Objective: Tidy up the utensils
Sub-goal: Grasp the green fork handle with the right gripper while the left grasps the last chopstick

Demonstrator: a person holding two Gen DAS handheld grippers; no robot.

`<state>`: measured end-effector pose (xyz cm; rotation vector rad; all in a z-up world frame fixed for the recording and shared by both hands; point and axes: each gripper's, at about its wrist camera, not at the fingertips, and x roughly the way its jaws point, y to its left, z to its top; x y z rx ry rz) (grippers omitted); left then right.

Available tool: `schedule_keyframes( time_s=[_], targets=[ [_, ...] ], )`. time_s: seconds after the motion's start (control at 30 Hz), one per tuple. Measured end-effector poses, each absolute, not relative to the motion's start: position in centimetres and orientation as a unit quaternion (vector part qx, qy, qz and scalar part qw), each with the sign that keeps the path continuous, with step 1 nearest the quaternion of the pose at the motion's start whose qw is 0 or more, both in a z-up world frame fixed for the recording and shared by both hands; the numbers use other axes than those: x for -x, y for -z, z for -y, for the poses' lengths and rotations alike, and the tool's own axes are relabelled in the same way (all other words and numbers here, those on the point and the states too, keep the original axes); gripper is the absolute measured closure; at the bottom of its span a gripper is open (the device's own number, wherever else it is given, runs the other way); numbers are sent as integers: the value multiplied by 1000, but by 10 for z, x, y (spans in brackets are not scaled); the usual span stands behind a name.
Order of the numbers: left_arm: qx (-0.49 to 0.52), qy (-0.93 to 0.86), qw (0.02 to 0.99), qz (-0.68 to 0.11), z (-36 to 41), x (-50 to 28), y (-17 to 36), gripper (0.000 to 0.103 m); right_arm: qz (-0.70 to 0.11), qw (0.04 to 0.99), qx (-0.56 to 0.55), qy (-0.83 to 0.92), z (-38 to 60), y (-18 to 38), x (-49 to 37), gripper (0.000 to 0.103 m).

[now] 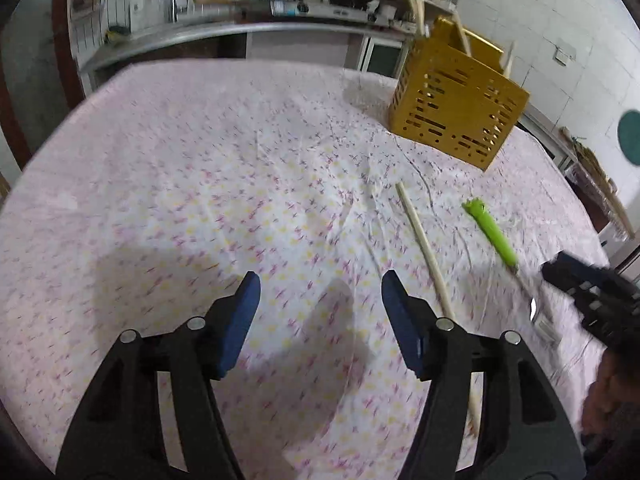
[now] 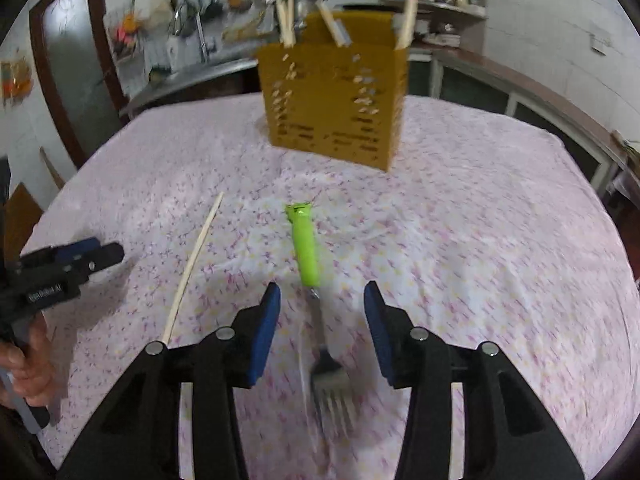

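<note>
Fork (image 2: 320, 320) with a green handle lies on the desk (image 2: 480, 240), handle toward 12 o'clock and tines toward 6 o'clock, directly between the blue pads of the right hand-held gripper (image 2: 320, 300) in the right wrist view; the jaws stand wide apart around its metal neck and grip nothing. Only this view shows the tines clearly; in the left wrist view the fork (image 1: 492, 232) sits out at 3 o'clock, its metal end blurred. A single wooden chopstick (image 2: 192, 264) lies at 9 o'clock of the fork, near it but apart. The left wrist view shows that chopstick (image 1: 424, 248) running just beside the right-hand finger of the left hand-held gripper (image 1: 320, 292) and passing under it, which the other view does not reveal. The left hand-held gripper hangs over bare cloth with its jaws wide open, holding nothing; from the right wrist view it (image 2: 104, 254) appears side-on at 9 o'clock, so its opening cannot be judged there. A yellow perforated holder (image 2: 332, 108) stands upright at 12 o'clock with wooden utensil handles (image 2: 288, 20) sticking out of its top; the left wrist view shows the holder (image 1: 456, 104) at 1 o'clock. The right hand-held gripper (image 1: 556, 270) enters that view at 3 o'clock, blurred
</note>
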<state>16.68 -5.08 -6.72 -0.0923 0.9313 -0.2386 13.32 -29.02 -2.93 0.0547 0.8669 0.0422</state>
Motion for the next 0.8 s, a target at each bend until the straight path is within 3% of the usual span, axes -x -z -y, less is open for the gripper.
schedule_keyframes(
  time_s=[0.37, 0.43, 0.5, 0.53, 0.8],
  targets=[
    [27, 106, 878, -466, 75, -207, 71, 41, -462, 885, 18, -47, 262, 46, -211, 60],
    [20, 105, 878, -466, 79, -212, 71, 41, -472, 880, 22, -45, 260, 53, -219, 71],
    [16, 108, 877, -468, 84, -216, 71, 41, -474, 879, 25, -44, 260, 58, -223, 74],
    [14, 109, 876, -469, 87, -218, 71, 41, -471, 881, 27, -44, 259, 58, -224, 81],
    [-28, 130, 868, -479, 130, -236, 75, 41, -463, 886, 11, -9, 293, 50, -214, 84]
  ],
)
